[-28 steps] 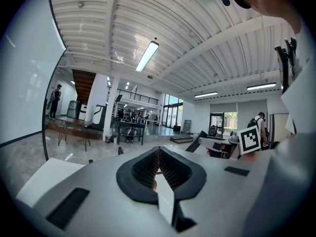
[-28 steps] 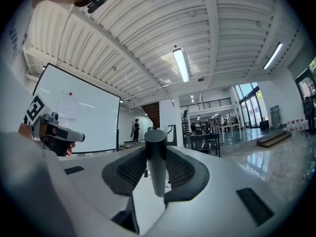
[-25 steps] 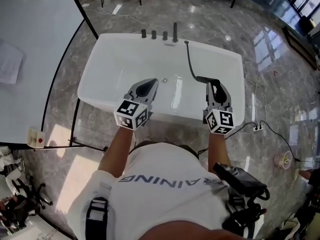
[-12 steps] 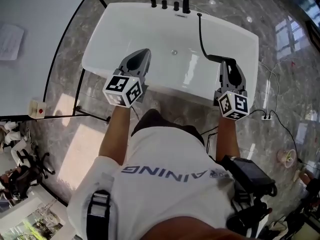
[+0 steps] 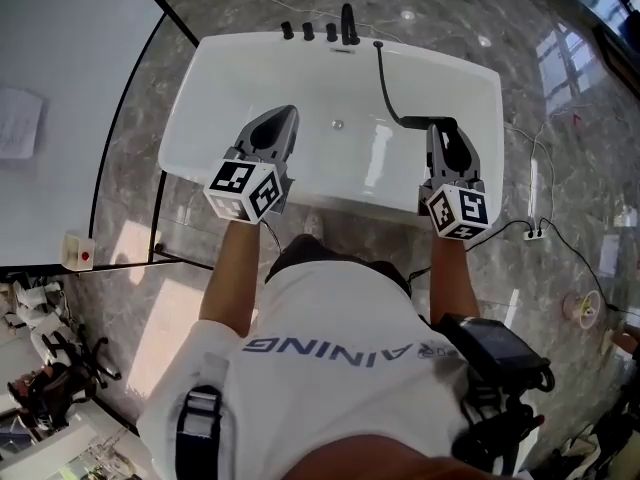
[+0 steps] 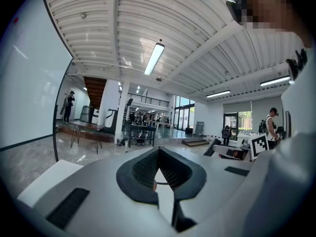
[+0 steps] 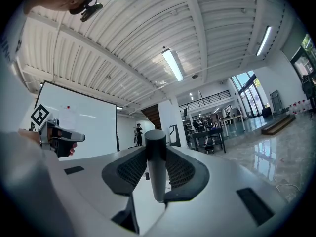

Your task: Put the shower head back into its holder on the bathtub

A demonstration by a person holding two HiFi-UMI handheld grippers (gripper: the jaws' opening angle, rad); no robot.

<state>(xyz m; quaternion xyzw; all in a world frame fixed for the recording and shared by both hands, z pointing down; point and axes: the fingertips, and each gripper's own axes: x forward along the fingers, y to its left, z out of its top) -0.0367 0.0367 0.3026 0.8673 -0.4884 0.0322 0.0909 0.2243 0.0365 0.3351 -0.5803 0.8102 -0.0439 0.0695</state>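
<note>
**Shower head in the right hand-held gripper, fittings ahead across the tub**

Head view: We see the right hand-held gripper (image 5: 443,133) over the near right part of the bathtub (image 5: 240,63). Its jaws are partly closed around the dark shower head (image 5: 422,123), which juts leftward from them. The black hose (image 5: 383,83) runs from the shower head to the far rim and ends just beside a row of dark fittings (image 5: 318,30). We judge the holder to be among them, though we cannot tell which piece it is. So the target lies ahead of the right hand-held gripper and somewhat to its left, across the whole basin. The left hand-held gripper (image 5: 283,118) hovers over the near left part. It is about as far from the fittings, but it carries nothing.

Left gripper view: The left hand-held gripper (image 6: 158,151) has its jaws together at the tips, with nothing between them. It looks out level over the hall, and no holder shows here.

Right gripper view: The right hand-held gripper (image 7: 156,149) presses its pads on the round dark handle of the shower head (image 7: 157,169). The handle stands upright between the jaws, its long axis crosswise to the way the gripper points. We judge that the coming move is a carry forward and leftward, with the handle's axis turned to suit the holder.
</note>
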